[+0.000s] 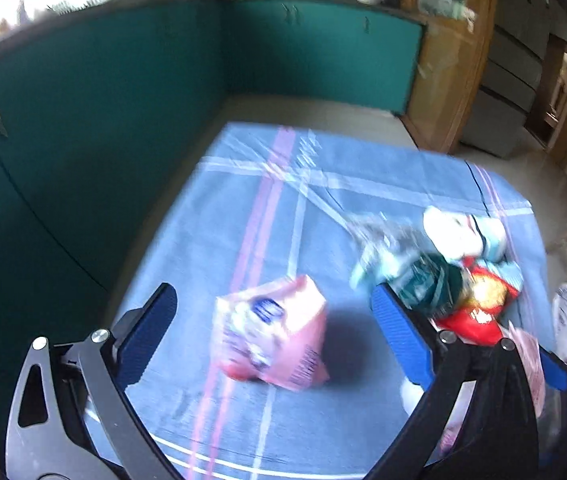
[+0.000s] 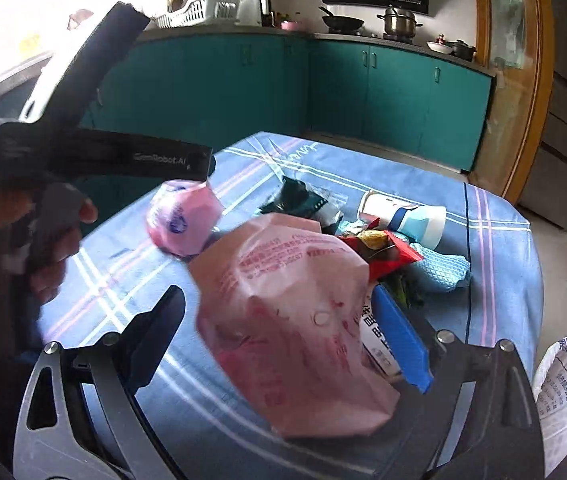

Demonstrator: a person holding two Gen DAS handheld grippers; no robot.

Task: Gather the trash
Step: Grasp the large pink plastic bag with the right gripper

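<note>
Left claw (image 1: 273, 320) spread wide, angled down over the blue-cloth counter (image 1: 243, 220), a small pink packet (image 1: 271, 340) between its fingers but not gripped; the person's left hand (image 2: 49, 236) grips its handle at left in the right wrist view. Right claw (image 2: 279, 328) also wide, low over the counter, pink plastic bag (image 2: 291, 320) bulging between the fingers, grip unclear. Wrapper pile (image 2: 367, 236) lies just beyond the bag.

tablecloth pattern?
Blue tablecloth with white and pink plaid stripes; right wrist view is sharpest.
</note>
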